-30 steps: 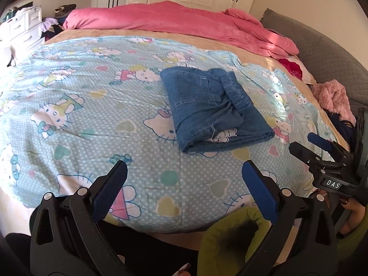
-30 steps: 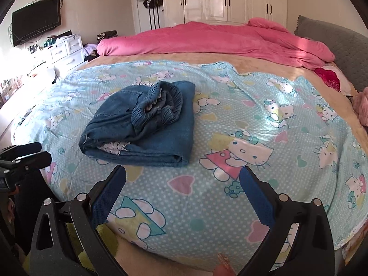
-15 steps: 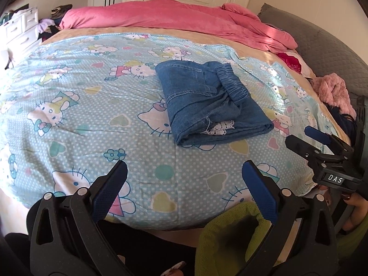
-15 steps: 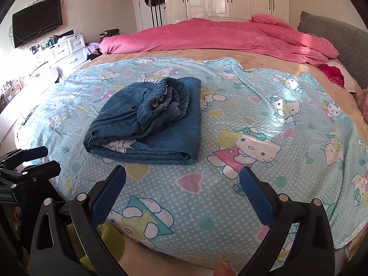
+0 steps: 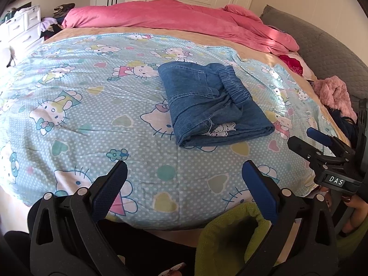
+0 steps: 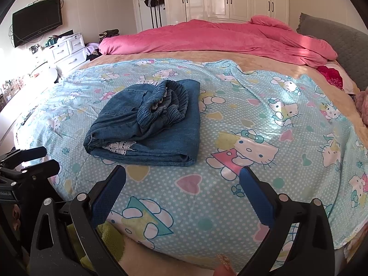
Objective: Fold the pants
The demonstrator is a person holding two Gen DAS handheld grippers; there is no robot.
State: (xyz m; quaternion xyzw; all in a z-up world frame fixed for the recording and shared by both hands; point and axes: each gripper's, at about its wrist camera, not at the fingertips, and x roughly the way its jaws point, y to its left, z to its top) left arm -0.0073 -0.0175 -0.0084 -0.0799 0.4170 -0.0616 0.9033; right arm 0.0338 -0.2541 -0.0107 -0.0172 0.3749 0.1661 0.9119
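Blue denim pants (image 5: 211, 103) lie folded in a compact bundle on the light blue cartoon-cat bedspread (image 5: 92, 105), elastic waistband on top and a bit of white lace trim at the near edge. They also show in the right wrist view (image 6: 149, 124). My left gripper (image 5: 184, 172) is open and empty, held over the bed's near edge, well short of the pants. My right gripper (image 6: 182, 177) is open and empty, just short of the bundle's near edge. The right gripper also shows at the right of the left wrist view (image 5: 306, 138).
A pink duvet (image 6: 218, 39) is heaped across the far side of the bed. A grey headboard (image 5: 322, 50) and a pink fuzzy item (image 5: 333, 94) are at the right. White drawers (image 6: 66, 50) and a wall TV (image 6: 36, 27) stand at the left.
Both grippers have drifted a little closer to the bed and the pants appear slightly larger. The pants have not moved and both grippers stay open.
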